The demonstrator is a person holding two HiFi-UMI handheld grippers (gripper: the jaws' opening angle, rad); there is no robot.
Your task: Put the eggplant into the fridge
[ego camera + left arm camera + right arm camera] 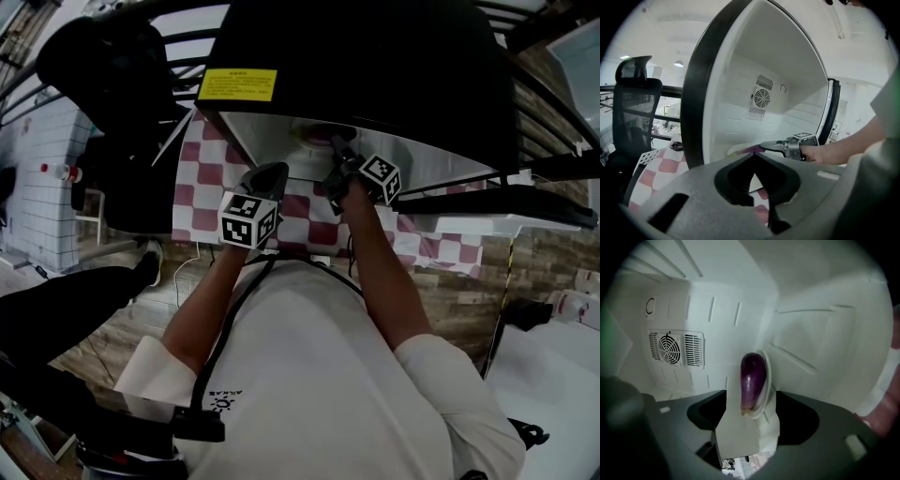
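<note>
A dark purple eggplant lies on a white plate on the floor of the small fridge, whose inside is white. My right gripper reaches into the fridge and stands open. Its jaws sit wide on either side of the plate's near end, and neither presses on it. From the left gripper view, the right gripper points at the plate, where a strip of purple shows. My left gripper hangs shut and empty just outside the fridge opening. In the head view, the left gripper is left of the right gripper.
The fridge stands on a table with a pink and white checked cloth. Its back wall carries a fan vent. The black door frame curves along the opening's left side. A black office chair stands to the left.
</note>
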